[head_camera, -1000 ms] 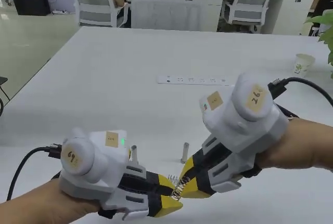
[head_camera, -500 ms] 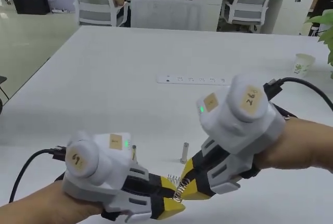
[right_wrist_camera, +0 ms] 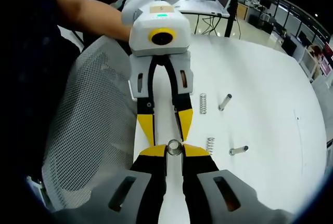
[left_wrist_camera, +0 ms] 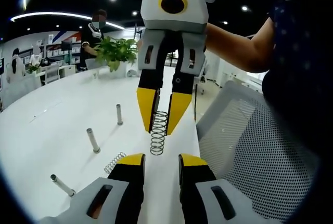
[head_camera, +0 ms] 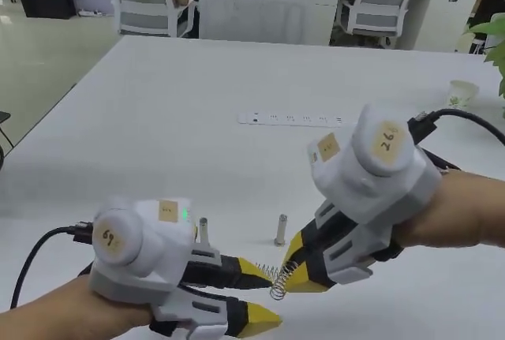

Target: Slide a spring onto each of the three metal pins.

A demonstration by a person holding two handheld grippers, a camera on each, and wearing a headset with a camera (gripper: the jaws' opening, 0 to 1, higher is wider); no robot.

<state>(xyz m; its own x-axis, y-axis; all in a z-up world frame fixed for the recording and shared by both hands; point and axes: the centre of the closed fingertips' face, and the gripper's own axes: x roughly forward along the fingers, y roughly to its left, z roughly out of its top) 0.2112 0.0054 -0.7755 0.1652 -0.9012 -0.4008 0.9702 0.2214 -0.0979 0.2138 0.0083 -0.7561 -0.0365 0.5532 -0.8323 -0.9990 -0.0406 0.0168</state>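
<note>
— Checking margins from my desk: where does the table end?
— In the head view I get a wide white top running to the upper frame. It is bare up to a power strip, and a paper cup sits at the far right. In the left gripper view the near edge runs just right of centre, with a mesh chair close beyond it.
— And my tools?
— My right gripper is clenched on the held spring, low in the centre of the head view. My left gripper is released, jaws spread, tips just beside the spring's free end. I can't tell whether they touch.
— What do the gripper views add?
— The left gripper view gives me all three pins in a line at the left of the frame, all bare. A loose spring lies near my own jaws. The head view shows two pins, upright, just behind the grippers. The right gripper view looks end-on at the held spring as a ring between its tips. It also has two loose springs right of centre, each beside a pin.
— Anything in the way?
— My grippers face each other tip to tip near the table edge, and the mesh chair crowds that side.
</note>
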